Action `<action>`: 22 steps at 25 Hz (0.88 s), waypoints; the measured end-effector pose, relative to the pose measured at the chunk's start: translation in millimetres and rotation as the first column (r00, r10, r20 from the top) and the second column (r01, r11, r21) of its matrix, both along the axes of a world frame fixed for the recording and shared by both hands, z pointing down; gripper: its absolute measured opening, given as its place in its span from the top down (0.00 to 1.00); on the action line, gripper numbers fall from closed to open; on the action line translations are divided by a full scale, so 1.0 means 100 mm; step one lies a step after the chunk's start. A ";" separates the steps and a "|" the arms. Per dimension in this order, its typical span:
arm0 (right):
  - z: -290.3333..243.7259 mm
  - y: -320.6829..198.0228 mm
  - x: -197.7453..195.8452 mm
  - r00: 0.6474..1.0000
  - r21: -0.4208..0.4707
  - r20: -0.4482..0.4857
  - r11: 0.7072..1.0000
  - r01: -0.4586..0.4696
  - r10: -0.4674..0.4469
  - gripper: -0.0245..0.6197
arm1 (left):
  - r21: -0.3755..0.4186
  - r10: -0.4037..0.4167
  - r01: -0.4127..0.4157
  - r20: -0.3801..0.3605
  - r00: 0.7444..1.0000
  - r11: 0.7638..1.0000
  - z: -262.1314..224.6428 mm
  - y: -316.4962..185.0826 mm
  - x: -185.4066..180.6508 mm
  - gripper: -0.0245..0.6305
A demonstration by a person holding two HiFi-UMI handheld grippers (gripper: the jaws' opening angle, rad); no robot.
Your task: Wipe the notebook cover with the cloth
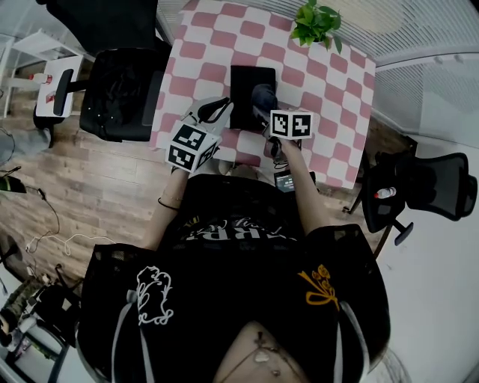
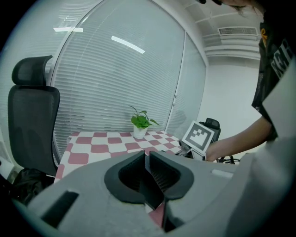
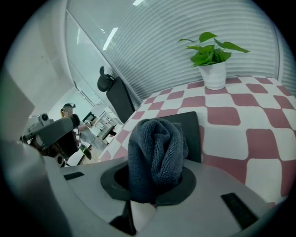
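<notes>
1. The notebook [image 1: 249,90] lies closed and flat on the checkered table [image 1: 329,112], in the near half in front of the person. Its whole dark cover faces up, ready to be wiped.
2. The cloth [image 3: 155,150] is bunched into a wad and clamped between the jaws of the right gripper [image 3: 155,183]. It sticks out well past the tips, likely so that fabric rather than plastic meets the cover.
3. In the head view the wad hangs over the notebook's right part. I cannot tell whether it presses on the cover yet.
4. The left gripper [image 2: 147,162] has its jaws closed together on nothing. It sits just beside the notebook's left edge, probably near enough to steady the book if the wiping drags it.
5. The potted plant [image 1: 314,22] stands at the far edge, well apart from the wiping path.
</notes>
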State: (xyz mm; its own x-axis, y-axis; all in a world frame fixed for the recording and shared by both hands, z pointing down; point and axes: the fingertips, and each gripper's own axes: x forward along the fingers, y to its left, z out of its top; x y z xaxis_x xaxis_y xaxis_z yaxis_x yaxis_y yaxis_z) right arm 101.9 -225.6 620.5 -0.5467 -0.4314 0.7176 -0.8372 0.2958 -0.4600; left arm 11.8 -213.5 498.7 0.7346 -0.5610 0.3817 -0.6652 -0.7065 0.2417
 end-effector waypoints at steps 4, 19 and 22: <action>-0.02 0.18 -0.44 0.992 0.022 -0.022 0.991 0.129 -0.128 0.85 | -0.004 -0.022 0.022 0.004 1.000 1.000 0.02 0.02 -0.10 0.93; 0.28 0.52 -0.95 0.974 -0.044 0.023 0.973 0.227 -0.227 0.85 | -0.003 -0.034 0.034 0.005 0.999 0.999 0.02 0.07 -0.21 0.92; 0.31 0.54 -0.89 0.977 -0.051 0.015 0.975 0.215 -0.215 0.85 | 0.001 -0.028 0.028 0.004 1.000 1.000 0.01 0.08 -0.17 0.92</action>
